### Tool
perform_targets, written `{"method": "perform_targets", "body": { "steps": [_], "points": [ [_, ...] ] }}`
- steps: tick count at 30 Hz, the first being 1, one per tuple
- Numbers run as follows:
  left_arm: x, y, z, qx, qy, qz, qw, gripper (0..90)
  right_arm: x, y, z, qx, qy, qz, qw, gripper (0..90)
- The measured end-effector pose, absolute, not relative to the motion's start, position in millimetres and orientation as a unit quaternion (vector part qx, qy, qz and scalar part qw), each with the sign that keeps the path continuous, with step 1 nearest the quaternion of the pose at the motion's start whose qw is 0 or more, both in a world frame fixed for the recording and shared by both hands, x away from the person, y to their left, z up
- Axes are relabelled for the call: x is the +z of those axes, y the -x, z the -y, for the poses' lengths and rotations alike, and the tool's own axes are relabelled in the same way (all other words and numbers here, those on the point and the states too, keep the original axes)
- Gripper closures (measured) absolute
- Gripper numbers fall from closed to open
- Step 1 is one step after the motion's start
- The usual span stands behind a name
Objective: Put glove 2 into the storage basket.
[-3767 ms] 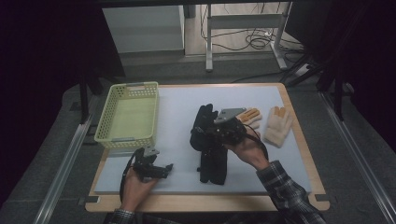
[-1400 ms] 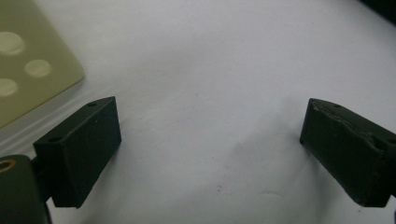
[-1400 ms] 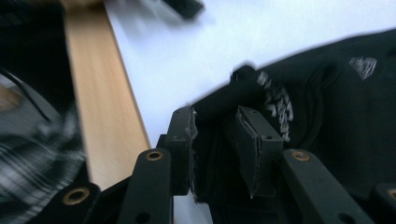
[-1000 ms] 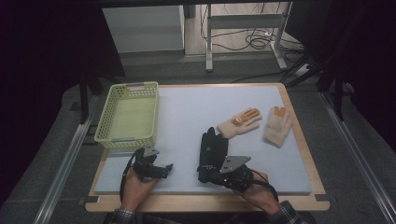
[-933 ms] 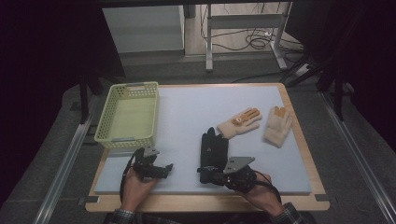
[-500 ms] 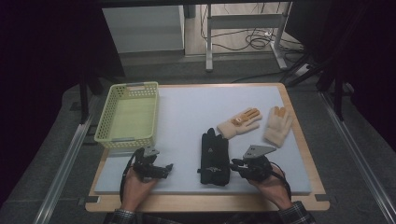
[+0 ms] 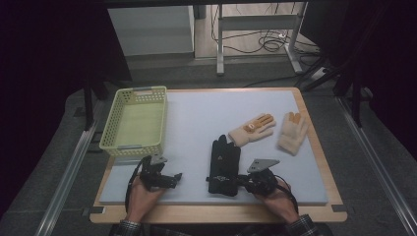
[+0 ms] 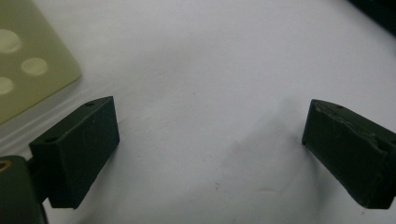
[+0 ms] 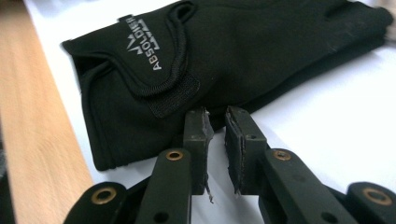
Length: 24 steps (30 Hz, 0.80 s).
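Observation:
A pair of black gloves [image 7: 223,160] lies stacked on the white mat [image 7: 196,113], cuffs toward the front edge; the cuff with its logo tab [image 9: 243,51] is close up in the right gripper view. My right gripper [image 7: 241,183] [image 9: 215,114] rests low on the mat just right of the cuff. Its jaws have just been closing and stand a narrow slit apart with nothing between them. My left gripper [image 7: 176,178] [image 8: 210,126] sits on the mat at front left, wide open and empty.
A yellow-green perforated basket [image 7: 133,146] [image 8: 28,60] stands at the left, close behind the left gripper. Two beige knit gloves [image 7: 253,129] [image 7: 292,132] lie at the right of the mat. The wooden table edge [image 9: 32,140] runs just in front of the black cuff.
The black gloves went from mid-mat, held by the right gripper, to lying near the front. The right gripper has slid right off the cuff and sunk to the mat. Left gripper unchanged.

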State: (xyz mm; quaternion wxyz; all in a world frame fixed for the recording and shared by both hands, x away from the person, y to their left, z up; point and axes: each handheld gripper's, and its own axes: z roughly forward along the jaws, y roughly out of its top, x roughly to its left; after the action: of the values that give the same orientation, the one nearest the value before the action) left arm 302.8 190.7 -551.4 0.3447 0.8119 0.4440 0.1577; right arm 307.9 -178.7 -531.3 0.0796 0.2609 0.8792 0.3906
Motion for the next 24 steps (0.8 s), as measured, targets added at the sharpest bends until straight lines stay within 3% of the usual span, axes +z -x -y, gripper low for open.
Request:
{"method": "perform_targets", "body": {
  "steps": [8,20,24],
  "points": [
    [-553.6,-298.6,-220.2,0.164,-0.804,-0.461,0.337,3.1,-533.9,-309.8,148.0,0.395,-0.242,-0.883,0.078,76.7],
    [-554.2,-298.2,-219.7,0.164,-0.804,-0.462,0.338,2.7,-537.6,-323.7,101.2,0.4,-0.233,-0.883,0.081,76.0],
    [-554.3,-298.1,-219.5,0.164,-0.804,-0.462,0.338,2.7,-537.1,-325.3,97.9,0.4,-0.229,-0.884,0.078,70.9]
  ]
}}
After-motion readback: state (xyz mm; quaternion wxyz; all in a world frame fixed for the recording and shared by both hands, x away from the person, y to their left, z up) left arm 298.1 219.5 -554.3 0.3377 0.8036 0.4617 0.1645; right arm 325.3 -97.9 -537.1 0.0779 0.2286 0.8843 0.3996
